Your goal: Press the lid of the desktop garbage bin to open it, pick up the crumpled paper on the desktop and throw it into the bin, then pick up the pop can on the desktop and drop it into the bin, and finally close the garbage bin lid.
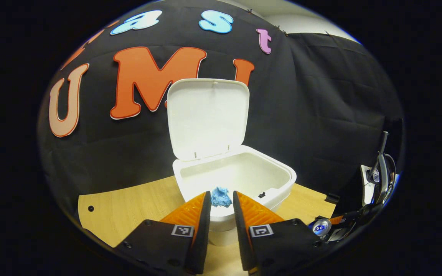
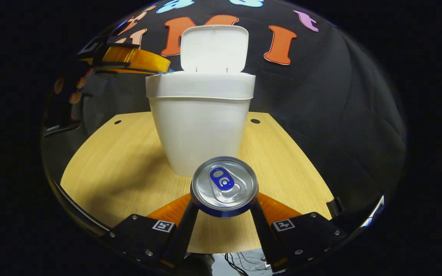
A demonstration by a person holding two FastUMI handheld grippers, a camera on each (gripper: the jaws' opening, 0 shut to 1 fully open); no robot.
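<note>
The white bin (image 1: pixel 240 172) stands on the wooden table (image 1: pixel 129 207) with its lid (image 1: pixel 207 119) swung upright. My left gripper (image 1: pixel 221 196) is shut on the blue crumpled paper (image 1: pixel 221 197), holding it at the bin's near rim. In the right gripper view, the bin (image 2: pixel 202 126) stands straight ahead with the lid (image 2: pixel 214 48) raised. My right gripper (image 2: pixel 224 200) is shut on the pop can (image 2: pixel 224 186), whose silver top faces the camera, short of the bin. The left gripper (image 2: pixel 136 61) and a hand (image 2: pixel 67 92) hover at the bin's upper left. The can (image 1: pixel 320 228) also shows at lower right.
The table (image 2: pixel 121 165) has small holes (image 2: pixel 255 121) near its back corners. Black cloth walls close in behind and to the right. A stand with cables (image 1: pixel 378 180) sits at the far right, beyond a black clip (image 1: pixel 332 198) on the table's edge.
</note>
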